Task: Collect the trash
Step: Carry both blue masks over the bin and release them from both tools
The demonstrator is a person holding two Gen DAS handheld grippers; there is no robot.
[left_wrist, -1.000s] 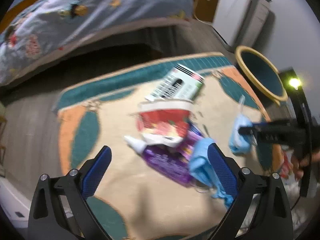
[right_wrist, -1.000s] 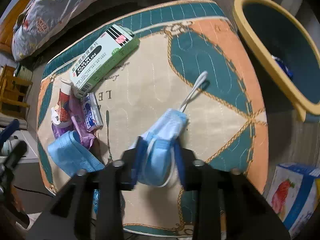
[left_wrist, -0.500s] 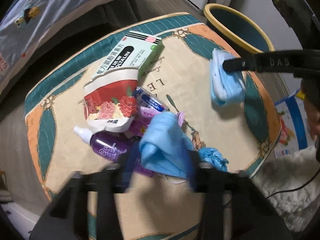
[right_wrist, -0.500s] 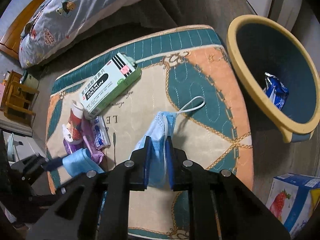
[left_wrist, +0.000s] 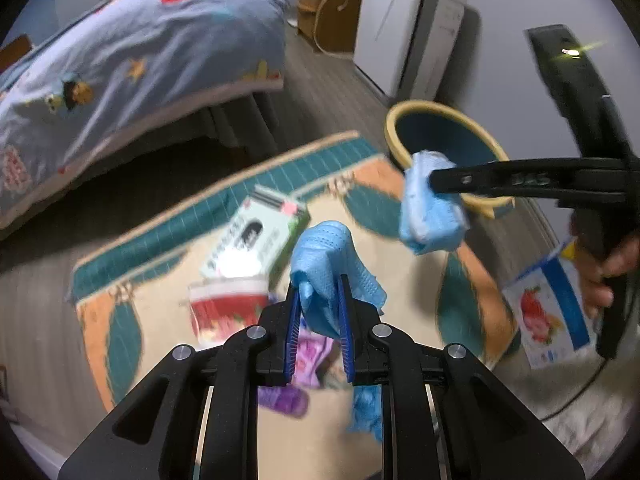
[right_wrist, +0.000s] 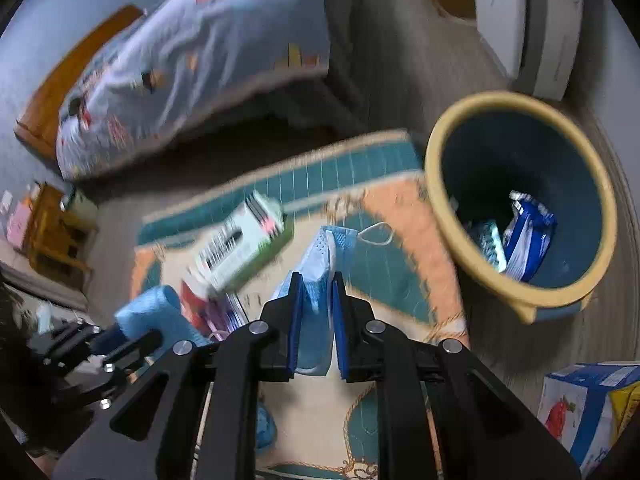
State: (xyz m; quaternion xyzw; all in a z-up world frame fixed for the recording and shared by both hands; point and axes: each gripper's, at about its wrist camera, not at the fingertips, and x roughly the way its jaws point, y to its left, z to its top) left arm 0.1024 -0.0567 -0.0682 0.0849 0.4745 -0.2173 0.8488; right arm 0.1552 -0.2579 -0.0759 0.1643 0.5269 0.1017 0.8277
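My left gripper [left_wrist: 319, 300] is shut on a crumpled blue face mask [left_wrist: 326, 256] and holds it above the rug. My right gripper [right_wrist: 313, 296] is shut on a folded blue face mask [right_wrist: 318, 264] with a white ear loop, also lifted; it shows in the left wrist view [left_wrist: 430, 208] next to the bin. The yellow-rimmed, teal trash bin [right_wrist: 516, 200] stands right of the rug and holds a blue wrapper [right_wrist: 528, 240]. On the rug lie a green-white medicine box [left_wrist: 252, 240], a red flowered pouch [left_wrist: 226, 308] and purple packaging [left_wrist: 308, 356].
The patterned rug [left_wrist: 132, 336] lies on a grey floor beside a bed with a blue quilt [left_wrist: 120, 60]. A blue-white carton with a strawberry picture [left_wrist: 552, 312] stands at the right. White cabinets [left_wrist: 404, 28] line the far wall. Wooden furniture [right_wrist: 52, 232] stands left.
Both grippers have lifted their masks off the rug. My left gripper closed on the crumpled mask and raised it. My right gripper carried its mask up and toward the bin.
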